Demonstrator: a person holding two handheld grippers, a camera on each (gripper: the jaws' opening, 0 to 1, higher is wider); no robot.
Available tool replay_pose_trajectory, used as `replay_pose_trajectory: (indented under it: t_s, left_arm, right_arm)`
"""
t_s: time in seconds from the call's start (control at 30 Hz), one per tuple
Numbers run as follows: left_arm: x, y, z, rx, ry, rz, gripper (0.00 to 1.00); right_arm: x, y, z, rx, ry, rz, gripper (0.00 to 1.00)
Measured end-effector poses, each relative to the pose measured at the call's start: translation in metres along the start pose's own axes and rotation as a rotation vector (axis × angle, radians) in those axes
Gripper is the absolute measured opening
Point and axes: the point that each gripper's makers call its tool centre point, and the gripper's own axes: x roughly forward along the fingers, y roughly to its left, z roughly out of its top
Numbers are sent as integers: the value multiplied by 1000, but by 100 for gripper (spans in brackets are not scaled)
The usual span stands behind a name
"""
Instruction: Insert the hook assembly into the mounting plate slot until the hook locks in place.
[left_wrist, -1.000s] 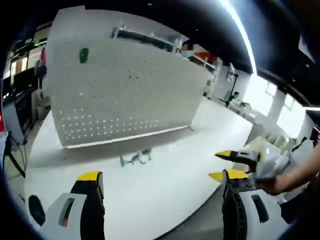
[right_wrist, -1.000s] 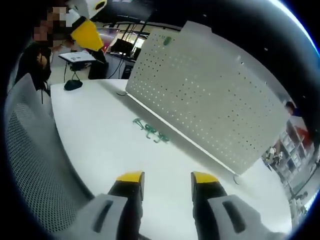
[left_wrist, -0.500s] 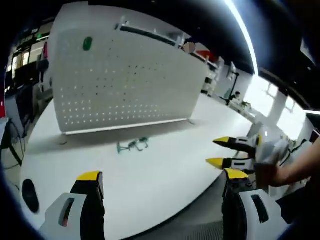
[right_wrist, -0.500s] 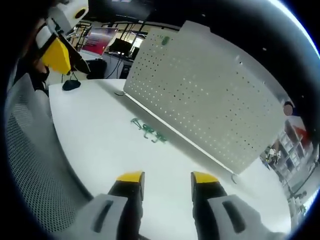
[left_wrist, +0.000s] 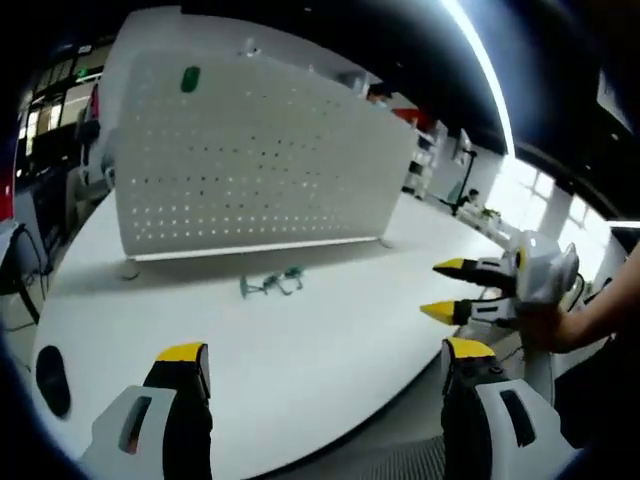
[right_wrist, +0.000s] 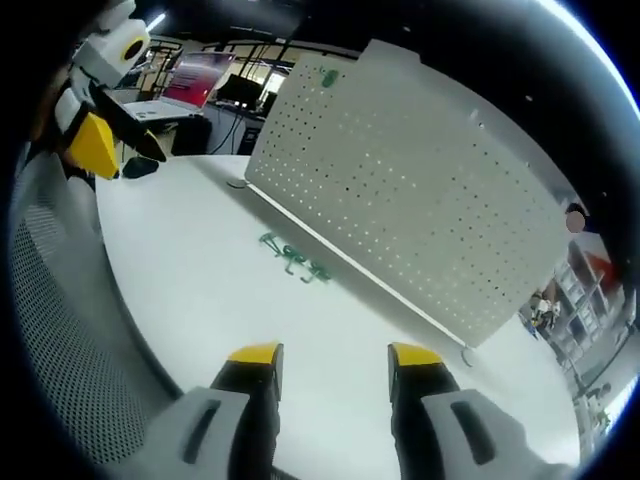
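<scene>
Hooks (left_wrist: 270, 287) are lying on the bench (left_wrist: 330, 350), just in front of the pegboard (left_wrist: 260, 160), well apart from both claws. Left claw (left_wrist: 320, 355) and right claw (right_wrist: 335, 352) are hovering spread, holding nothing. Judgement: approach low and pinch one thin wire hook by its shank, since the green wires are lying tangled on smooth white laminate. Pegboard is standing upright, a white, evenly perforated sheet.

Left tongs (left_wrist: 322, 353) hang with jaws wide apart; right tongs (right_wrist: 333, 352) likewise parted, gripped by a hand (left_wrist: 556, 326).
</scene>
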Motion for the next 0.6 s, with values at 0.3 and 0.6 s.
replay_pose_trajectory:
  t_s: [0.3, 0.6]
  left_arm:
    - [-2, 1, -3, 1, -3, 8, 98]
    - [-3, -1, 2, 24, -35, 8, 97]
  right_arm:
    - [-2, -6, -1, 5, -3, -21, 38]
    - [-5, -17, 2, -11, -36, -66, 39]
